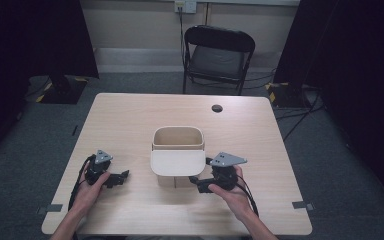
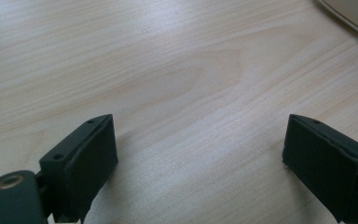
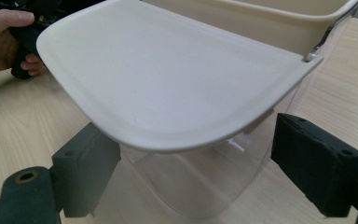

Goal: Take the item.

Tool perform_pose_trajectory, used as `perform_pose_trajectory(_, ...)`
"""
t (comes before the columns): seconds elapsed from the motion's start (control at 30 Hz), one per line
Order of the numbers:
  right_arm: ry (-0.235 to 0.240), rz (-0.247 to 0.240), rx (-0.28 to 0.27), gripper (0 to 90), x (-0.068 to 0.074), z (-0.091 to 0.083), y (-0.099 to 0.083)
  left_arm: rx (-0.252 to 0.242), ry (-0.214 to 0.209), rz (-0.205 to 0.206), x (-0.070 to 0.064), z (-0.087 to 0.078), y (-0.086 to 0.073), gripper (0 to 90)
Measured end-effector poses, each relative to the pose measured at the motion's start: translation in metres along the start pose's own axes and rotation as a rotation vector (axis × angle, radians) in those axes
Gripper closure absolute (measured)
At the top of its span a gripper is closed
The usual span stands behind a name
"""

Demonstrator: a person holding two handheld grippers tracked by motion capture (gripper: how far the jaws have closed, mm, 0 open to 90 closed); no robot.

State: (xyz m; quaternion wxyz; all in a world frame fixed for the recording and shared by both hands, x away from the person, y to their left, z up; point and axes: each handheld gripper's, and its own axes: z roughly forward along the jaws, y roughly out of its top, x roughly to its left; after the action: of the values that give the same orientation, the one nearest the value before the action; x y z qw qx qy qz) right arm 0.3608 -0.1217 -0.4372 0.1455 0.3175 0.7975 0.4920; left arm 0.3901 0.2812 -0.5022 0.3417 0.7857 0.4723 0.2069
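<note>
A cream plastic container (image 1: 177, 145) with rounded corners stands just ahead of the right tongs (image 3: 196, 172), its flat, smooth lid (image 3: 168, 88) swung out over a clear, curved compartment (image 3: 191, 182) beneath. The lid's near edge overhangs the right tongs, whose matte black jaws stand wide apart on either side of the clear part, holding nothing. Whether they touch it is hard to tell. The left tongs (image 2: 200, 163) also gape wide and empty above the pale wood-grain bench (image 2: 168, 70), the container off to their far right, cut off at the frame's corner. Both hands (image 1: 232, 192) grip the tongs low near the bench, pointed inward towards each other.
</note>
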Motion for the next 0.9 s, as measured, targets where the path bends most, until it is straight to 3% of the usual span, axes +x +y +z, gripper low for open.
perform_pose_trajectory(0.9,-0.008,-0.009,-0.017,15.2,-0.0005,-0.0012,0.0022,0.000,0.000,0.000,0.0000,0.0000,0.0000,9.3)
